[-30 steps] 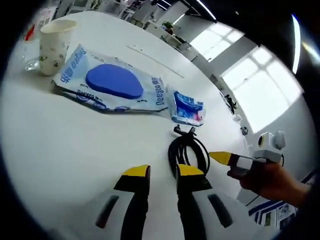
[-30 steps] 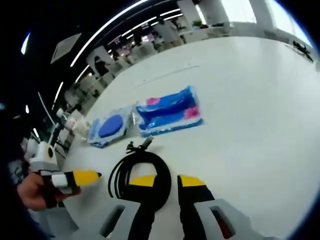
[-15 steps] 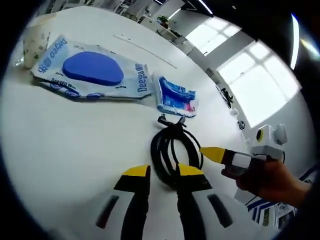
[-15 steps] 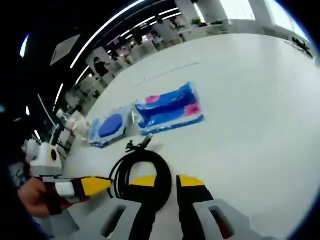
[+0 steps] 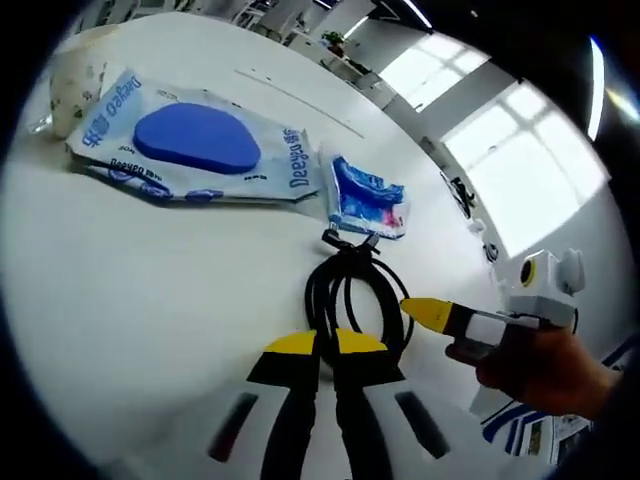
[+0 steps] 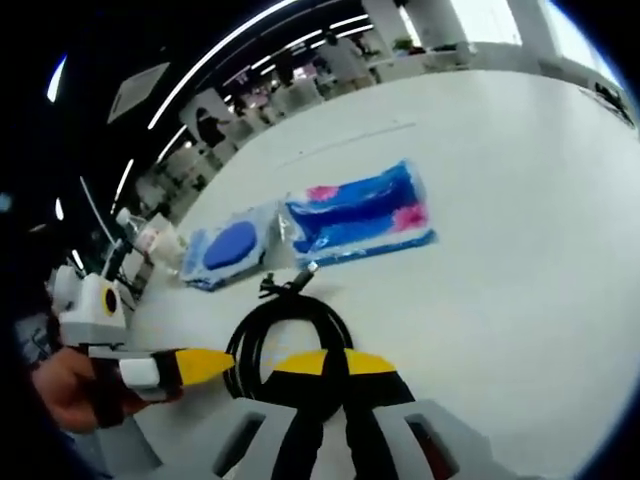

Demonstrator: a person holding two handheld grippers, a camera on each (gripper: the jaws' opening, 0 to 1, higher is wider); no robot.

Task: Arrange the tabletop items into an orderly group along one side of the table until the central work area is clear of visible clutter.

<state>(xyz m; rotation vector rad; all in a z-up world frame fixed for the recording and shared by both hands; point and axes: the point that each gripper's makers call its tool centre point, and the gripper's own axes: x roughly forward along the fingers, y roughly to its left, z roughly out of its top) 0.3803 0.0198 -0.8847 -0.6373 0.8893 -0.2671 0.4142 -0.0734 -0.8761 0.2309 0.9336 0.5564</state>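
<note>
Both grippers' fingers (image 5: 290, 345) now closed on cable (image 5: 350, 300)

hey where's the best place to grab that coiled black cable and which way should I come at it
Probably the near arc of the black cable, approached along the table from the side facing the grippers. The coil lies flat with its bundled strands facing both; the right gripper already pinches that arc, the left gripper beside it.

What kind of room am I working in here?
Most likely an open-plan office: a big white table, rows of desks behind it under long strip ceiling lights, and large bright windows.
</note>
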